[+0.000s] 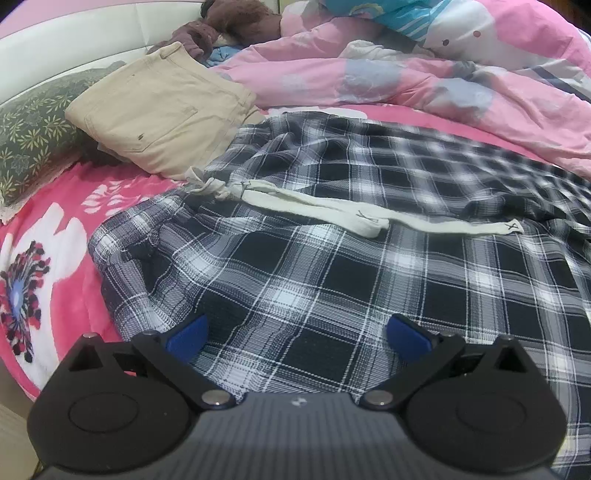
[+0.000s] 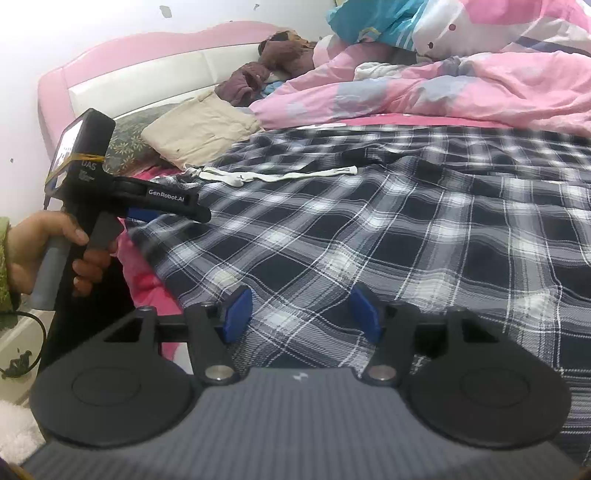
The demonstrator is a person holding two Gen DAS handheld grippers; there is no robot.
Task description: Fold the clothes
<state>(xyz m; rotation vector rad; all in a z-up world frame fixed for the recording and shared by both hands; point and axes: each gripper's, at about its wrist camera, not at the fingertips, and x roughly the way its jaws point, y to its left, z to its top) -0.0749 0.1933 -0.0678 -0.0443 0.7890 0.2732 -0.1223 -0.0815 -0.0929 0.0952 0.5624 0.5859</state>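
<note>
Black-and-white plaid trousers (image 1: 332,280) lie spread over the bed, waistband to the left, with a white drawstring (image 1: 332,214) lying loose across them. My left gripper (image 1: 297,338) hovers low over the plaid cloth near its left edge, open, its blue pads (image 1: 186,338) wide apart and nothing pinched between them. In the right wrist view the same plaid trousers (image 2: 406,229) fill the bed. My right gripper (image 2: 302,314) is open just above the cloth near the bed's front. The left gripper (image 2: 199,214) shows there at the left, held by a hand (image 2: 44,243).
Folded beige trousers (image 1: 162,114) rest on a green patterned pillow (image 1: 33,136) by the white and pink headboard (image 2: 147,48). A bunched pink duvet (image 1: 406,74) lines the far side, with a brown garment (image 1: 229,22) behind. A pink floral blanket (image 1: 55,258) covers the mattress.
</note>
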